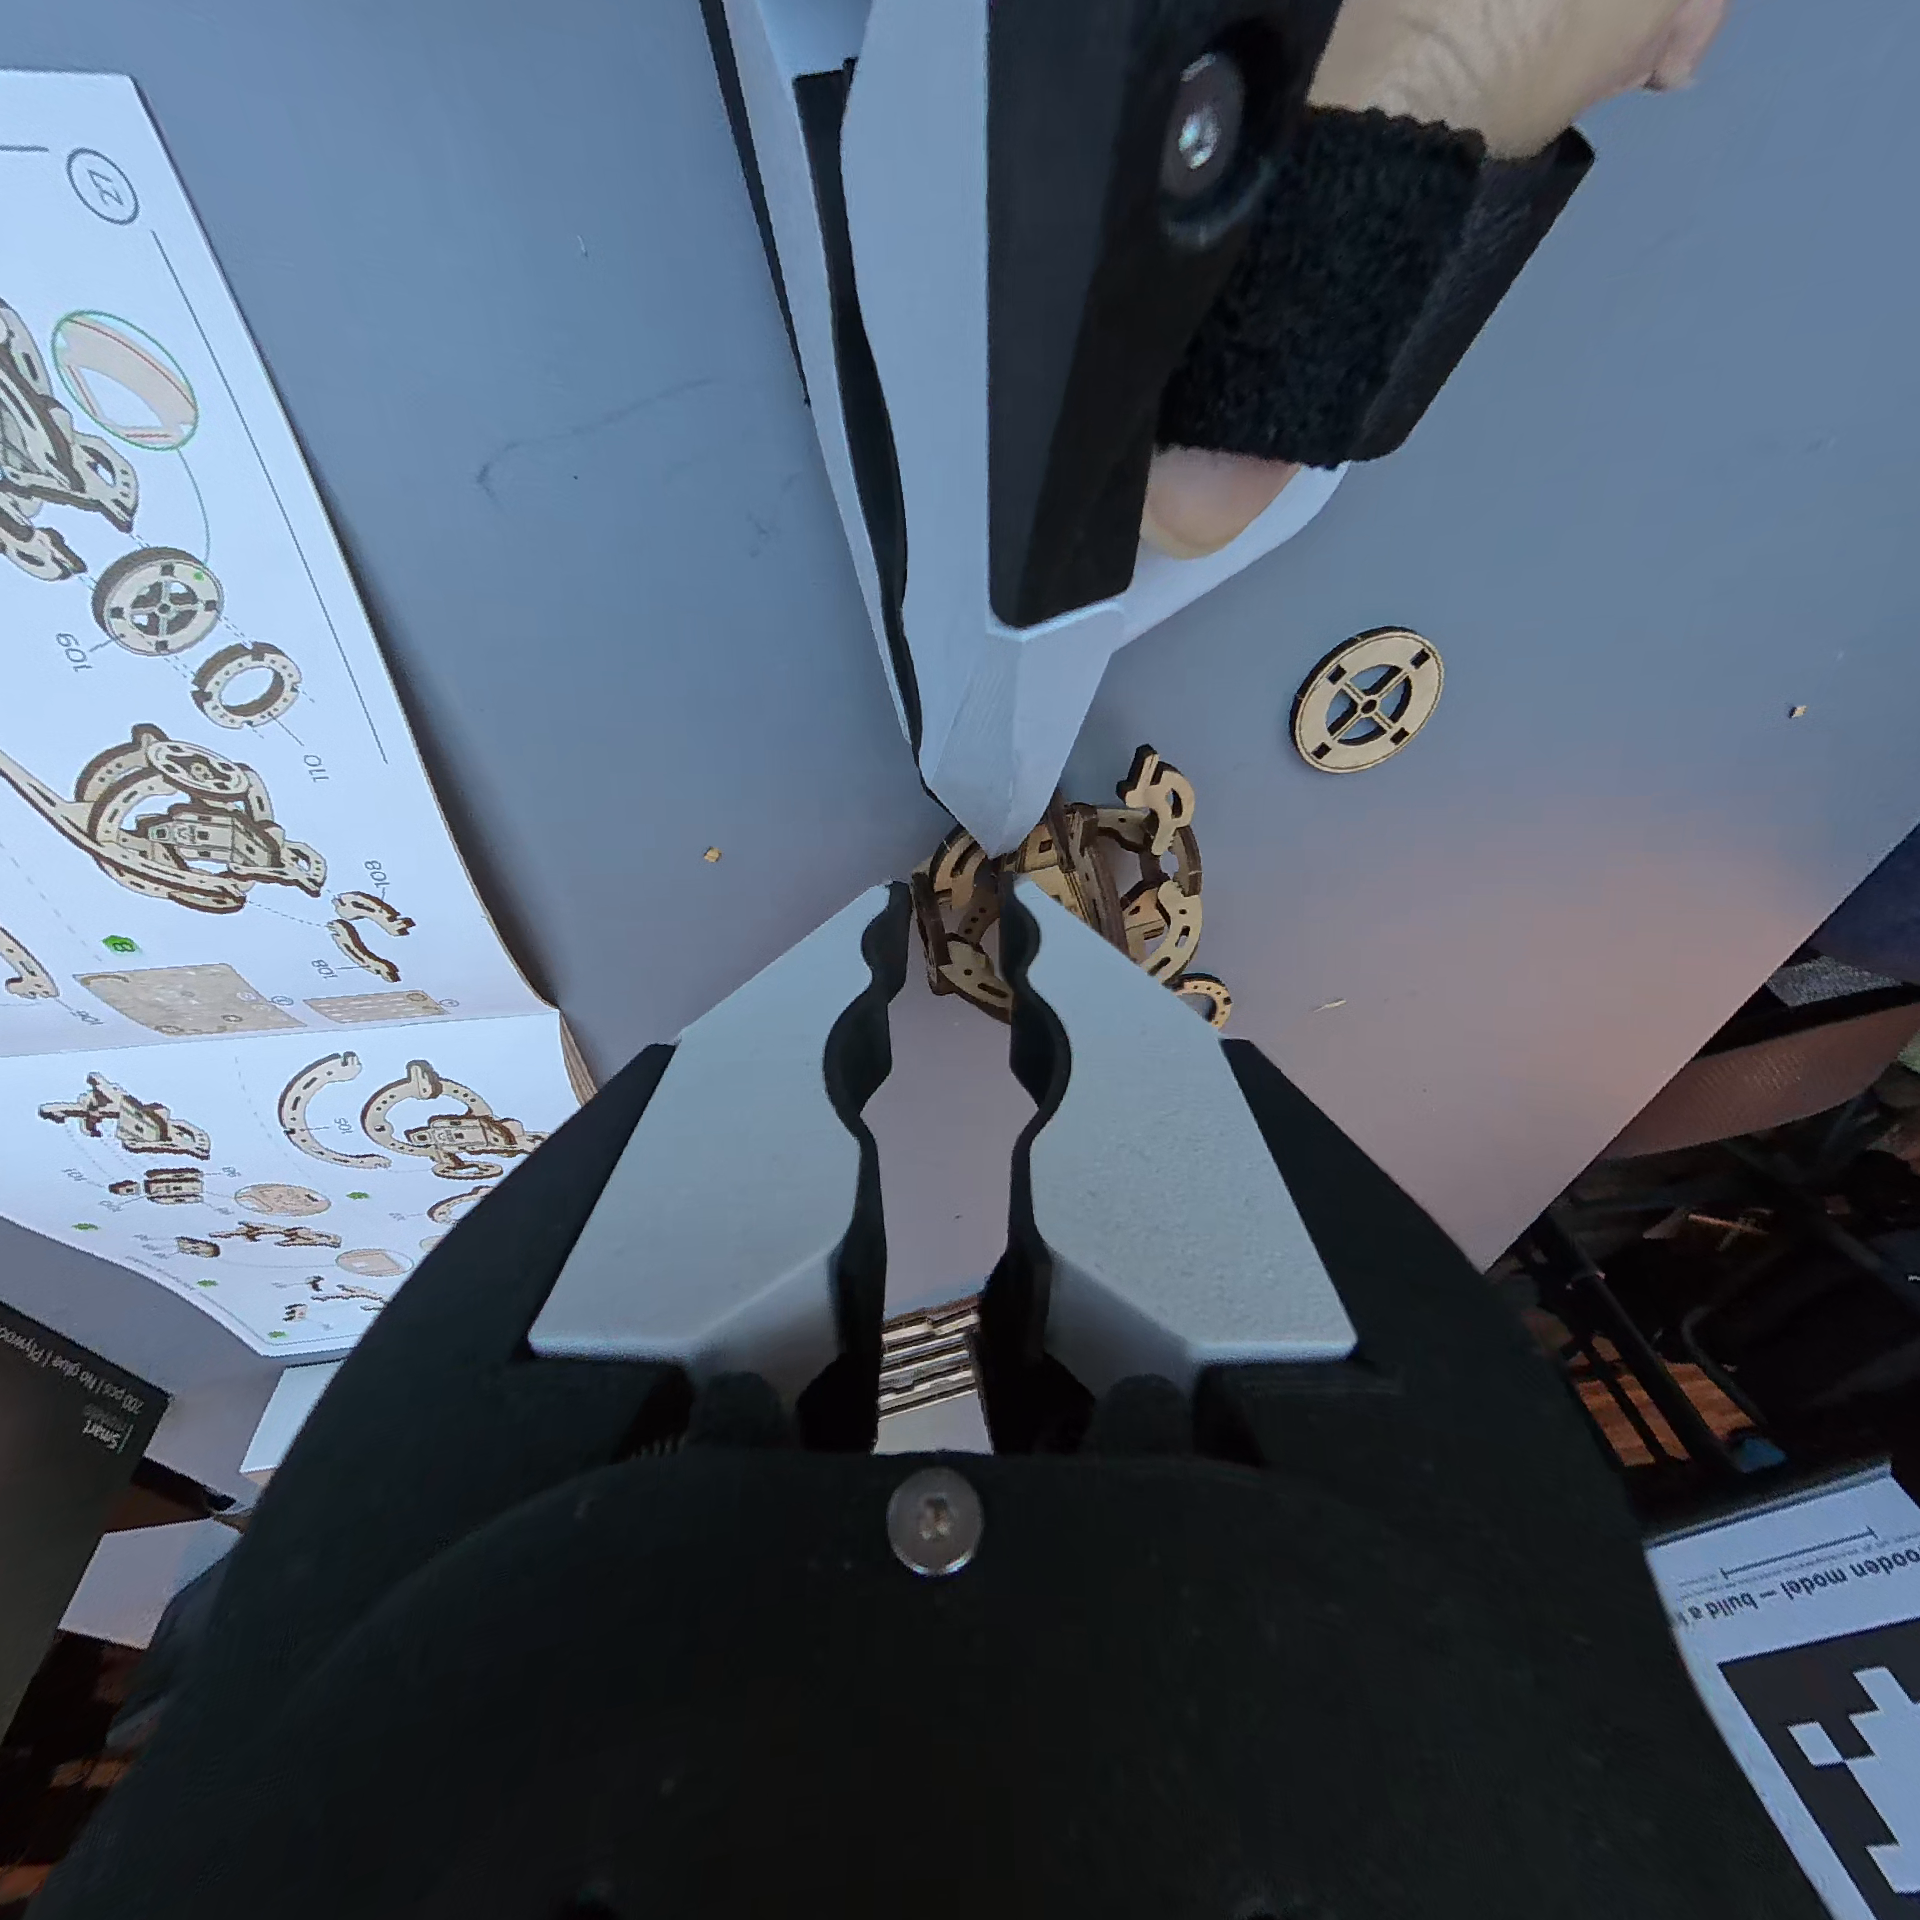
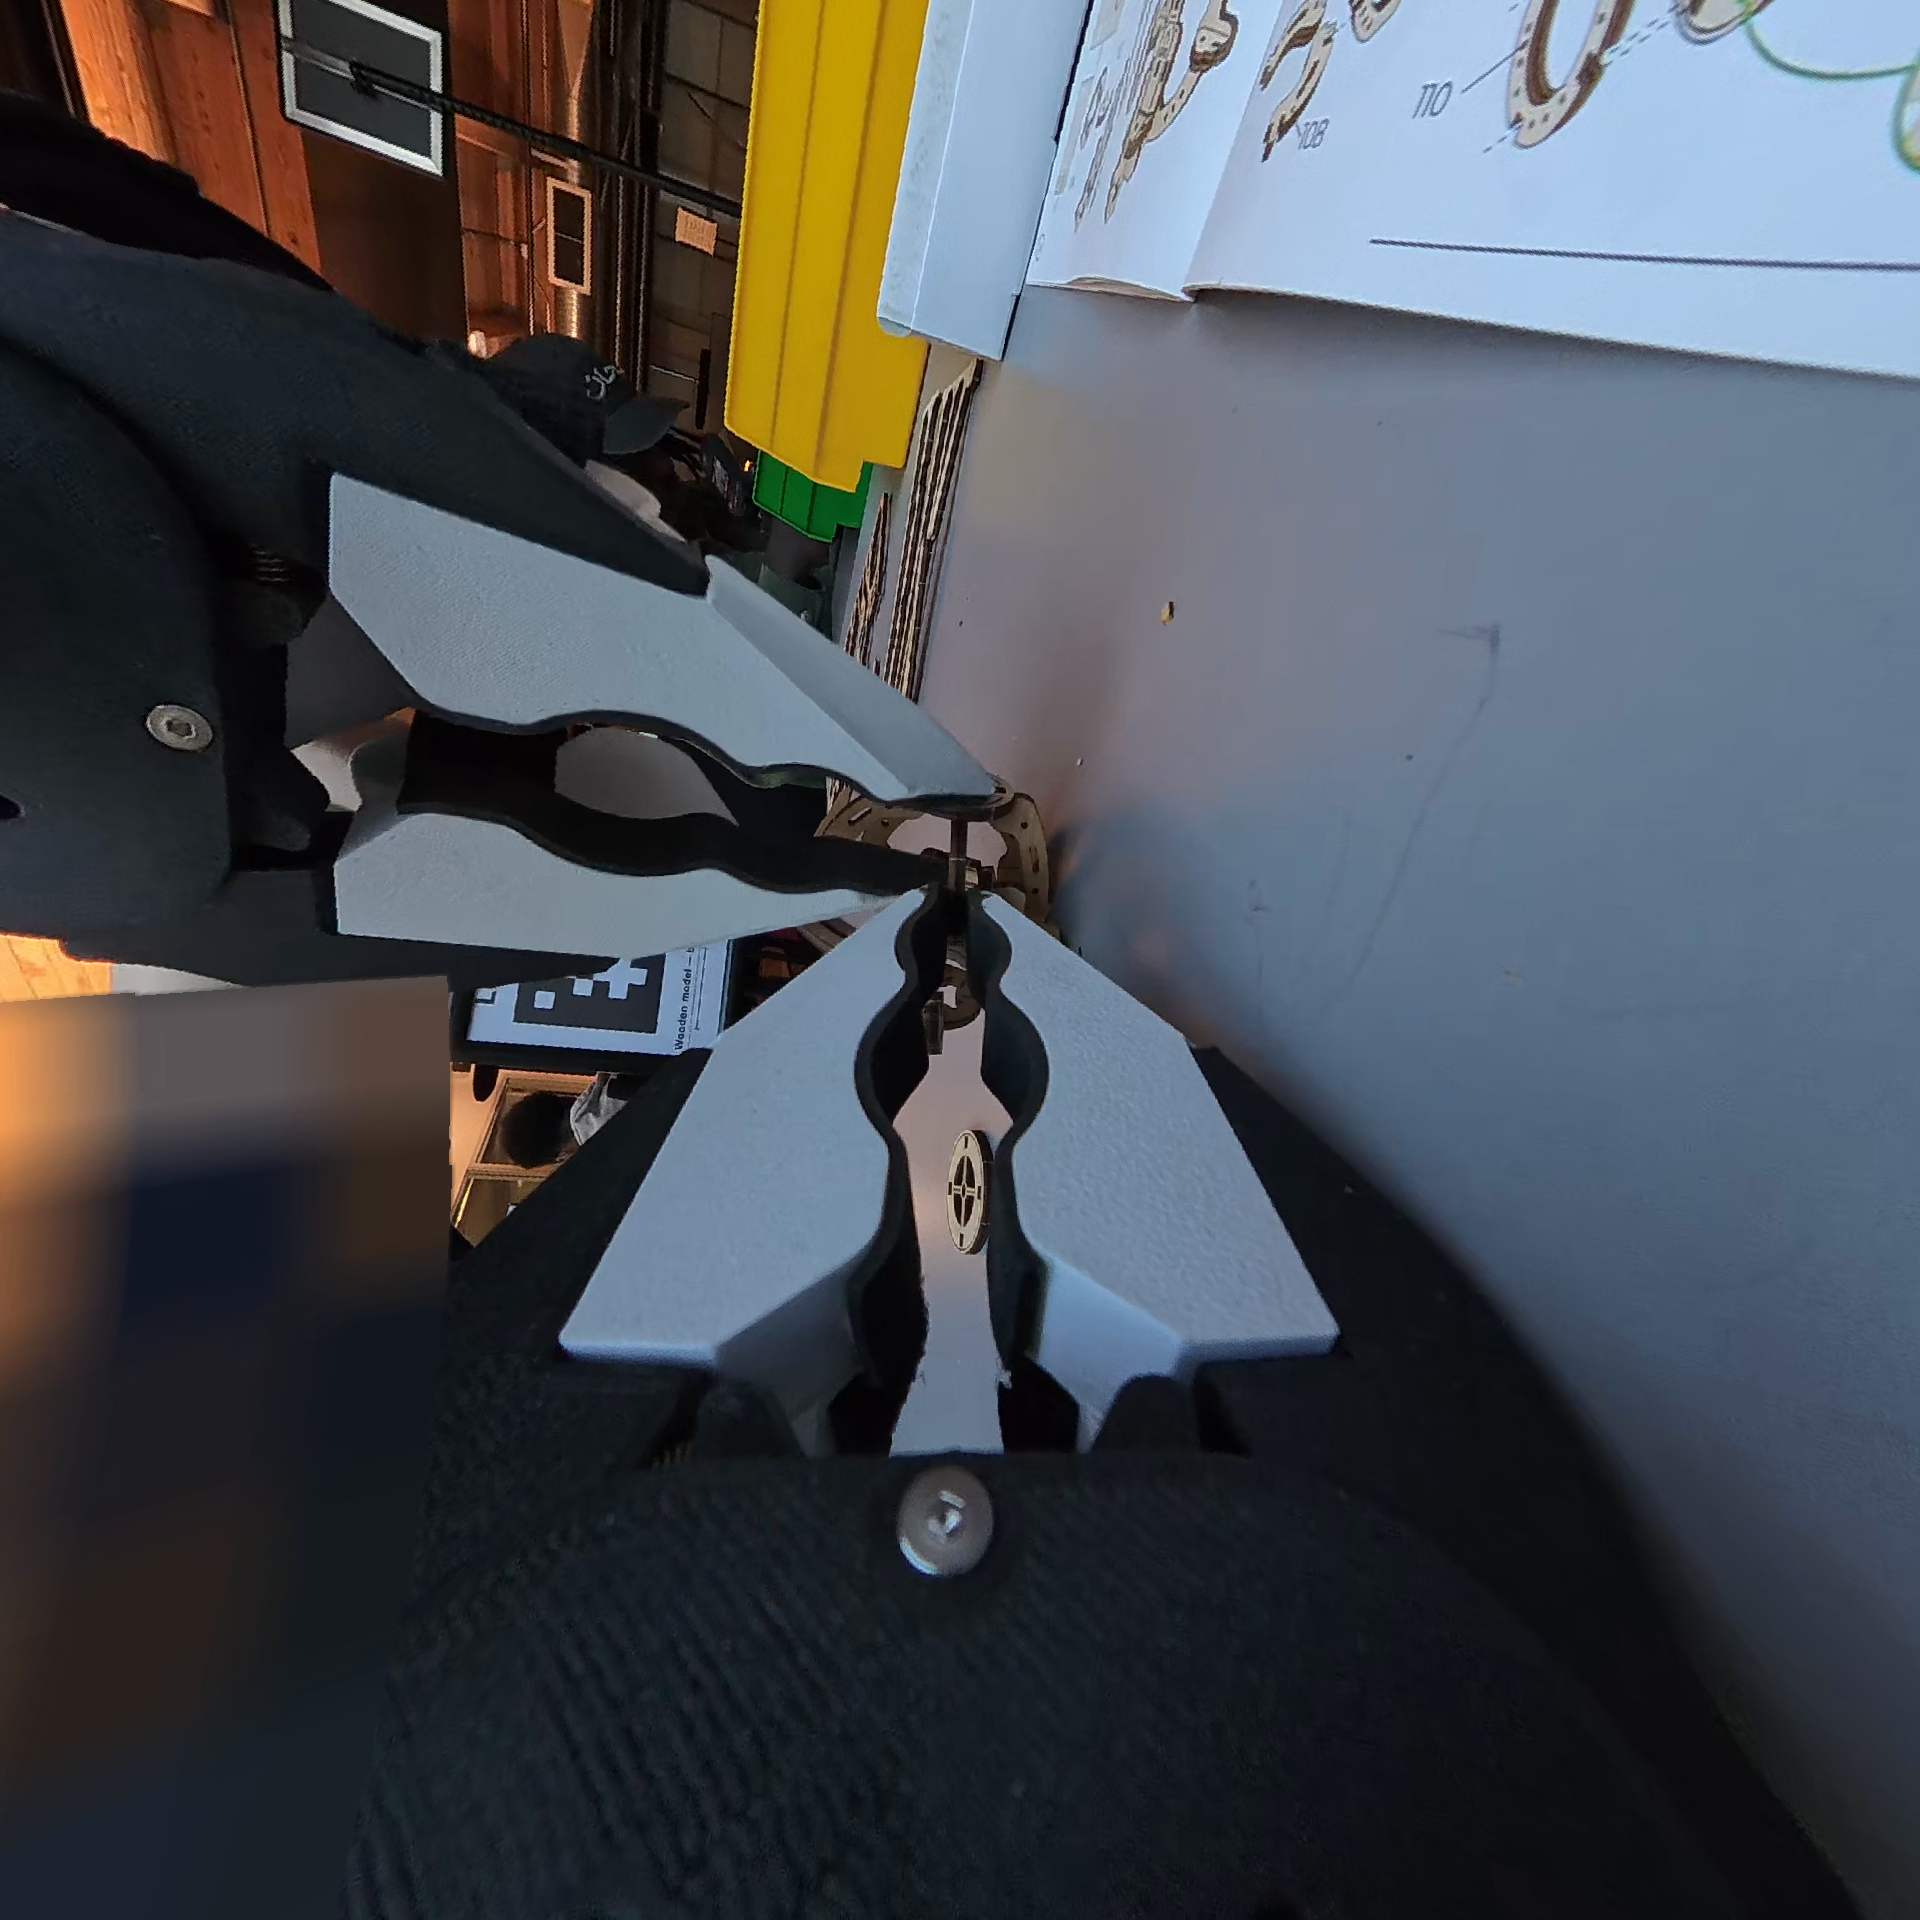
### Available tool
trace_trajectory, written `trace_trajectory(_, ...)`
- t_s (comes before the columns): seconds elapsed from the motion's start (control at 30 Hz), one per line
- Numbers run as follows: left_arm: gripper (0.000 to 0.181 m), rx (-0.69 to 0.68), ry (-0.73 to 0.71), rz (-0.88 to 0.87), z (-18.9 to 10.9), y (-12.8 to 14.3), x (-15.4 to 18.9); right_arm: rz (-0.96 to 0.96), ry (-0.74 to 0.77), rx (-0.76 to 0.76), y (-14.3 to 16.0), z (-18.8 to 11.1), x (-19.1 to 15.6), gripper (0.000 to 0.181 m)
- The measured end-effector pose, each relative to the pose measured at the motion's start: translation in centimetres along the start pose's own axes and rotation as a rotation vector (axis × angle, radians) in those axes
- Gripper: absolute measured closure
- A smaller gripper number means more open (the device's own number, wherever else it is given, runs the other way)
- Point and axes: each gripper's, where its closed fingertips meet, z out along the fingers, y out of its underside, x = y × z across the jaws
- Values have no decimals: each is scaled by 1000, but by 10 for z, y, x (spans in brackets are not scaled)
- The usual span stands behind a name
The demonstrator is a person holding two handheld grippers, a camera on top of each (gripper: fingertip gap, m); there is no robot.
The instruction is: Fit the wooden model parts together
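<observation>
Two grey-fingered, black-bodied handheld grippers, the left gripper (image 1: 958,902) and the right gripper (image 2: 948,902), meet at one partly built pale plywood model of curved, perforated arcs (image 1: 1081,914). One loose round wooden wheel disc with a cross cutout (image 1: 1368,699) lies apart. One open white instruction booklet (image 1: 208,727) (two pages showing). One yellow plastic bin (image 2: 821,229), one green one (image 2: 810,499).

Left gripper (image 1: 958,904) and right gripper (image 2: 945,902) meet tip to tip, fingers of each nearly closed.
</observation>
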Motion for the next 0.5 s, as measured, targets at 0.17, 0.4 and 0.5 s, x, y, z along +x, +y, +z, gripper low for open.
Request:
trace_trajectory(0.17, 170, 0, -17, 12, 0, 0, -1, -1, 1, -1, 0, 0, 0, 181)
trace_trajectory(0.4, 172, -11, -55, 18, 0, 0, -2, 1, -5, 1, 0, 0, 0, 181)
trace_trajectory(0.5, 172, -24, -80, 25, 0, 1, -2, 3, -9, 1, 0, -1, -1, 181)
